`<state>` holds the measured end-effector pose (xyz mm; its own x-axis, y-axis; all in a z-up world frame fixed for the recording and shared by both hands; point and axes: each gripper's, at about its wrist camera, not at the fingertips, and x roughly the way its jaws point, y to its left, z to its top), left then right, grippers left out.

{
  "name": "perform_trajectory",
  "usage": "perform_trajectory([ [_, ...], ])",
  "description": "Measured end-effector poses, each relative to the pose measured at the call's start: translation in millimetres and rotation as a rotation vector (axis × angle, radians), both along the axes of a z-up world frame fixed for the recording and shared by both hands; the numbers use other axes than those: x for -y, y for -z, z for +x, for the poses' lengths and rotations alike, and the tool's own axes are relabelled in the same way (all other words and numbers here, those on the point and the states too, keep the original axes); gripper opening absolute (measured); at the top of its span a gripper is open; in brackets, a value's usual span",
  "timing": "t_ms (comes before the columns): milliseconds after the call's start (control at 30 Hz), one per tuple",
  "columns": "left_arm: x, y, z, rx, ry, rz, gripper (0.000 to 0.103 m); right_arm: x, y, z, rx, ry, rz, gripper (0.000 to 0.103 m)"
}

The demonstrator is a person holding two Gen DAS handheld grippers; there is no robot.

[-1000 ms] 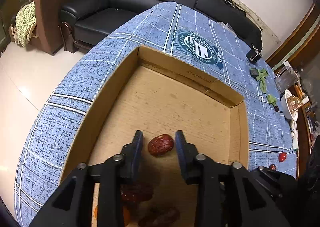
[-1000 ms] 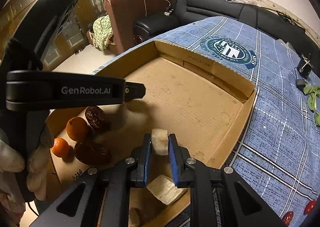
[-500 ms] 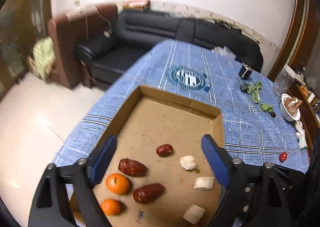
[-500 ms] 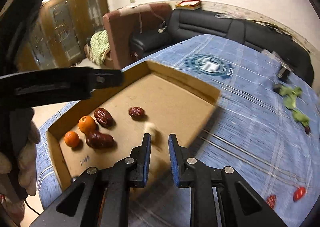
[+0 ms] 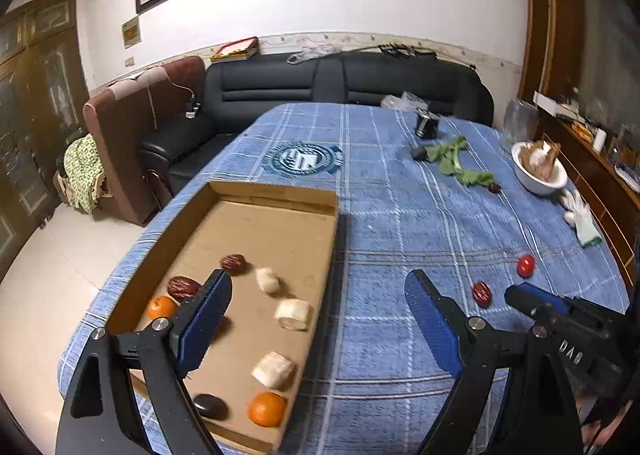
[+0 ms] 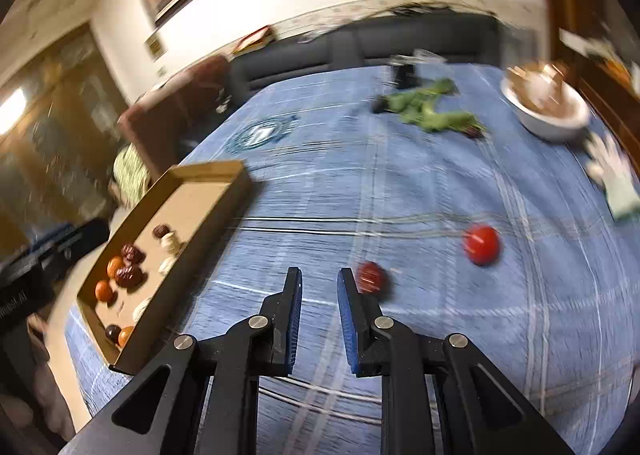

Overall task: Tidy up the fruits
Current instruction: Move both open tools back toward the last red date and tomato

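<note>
A shallow cardboard box (image 5: 280, 195) lies on the blue checked tablecloth (image 5: 400, 223). In it are red dates (image 5: 234, 262), small oranges (image 5: 266, 409), pale banana pieces (image 5: 293, 313) and a dark fruit (image 5: 210, 405). My left gripper (image 5: 316, 319) is wide open and empty, high above the box's right edge. My right gripper (image 6: 319, 319) is open a little and empty above the cloth. A red date (image 6: 371, 277) lies just right of its fingertips, a cherry tomato (image 6: 481, 245) farther right. Both also show in the left wrist view: the date (image 5: 482, 293) and the tomato (image 5: 525, 265).
A white bowl (image 5: 538, 177) stands at the table's far right, green leaves (image 5: 456, 163) and a small dark jar (image 5: 426, 125) at the back, a white glove (image 5: 578, 215) at the right edge. A black sofa (image 5: 340, 83) stands behind the table.
Both grippers have let go of their fruit in the box and risen. The left one has opened wide. The right one has swung right, out over the cloth near the loose date.
</note>
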<state>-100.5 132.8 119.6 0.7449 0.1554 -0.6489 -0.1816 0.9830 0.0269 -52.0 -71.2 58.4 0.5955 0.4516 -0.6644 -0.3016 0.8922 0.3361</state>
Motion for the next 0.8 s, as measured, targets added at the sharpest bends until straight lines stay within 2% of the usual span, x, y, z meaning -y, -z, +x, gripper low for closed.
perform_trajectory([
  [167,21,6,0,-0.027,0.022,0.033,0.088,25,11,-1,-0.031,0.038,0.039,0.02],
  [433,40,14,5,-0.039,0.064,0.053,0.088,40,21,0,-0.045,0.058,0.051,0.02],
  [800,35,34,13,-0.058,0.099,0.029,0.088,62,27,7,-0.055,0.105,0.027,0.02],
])
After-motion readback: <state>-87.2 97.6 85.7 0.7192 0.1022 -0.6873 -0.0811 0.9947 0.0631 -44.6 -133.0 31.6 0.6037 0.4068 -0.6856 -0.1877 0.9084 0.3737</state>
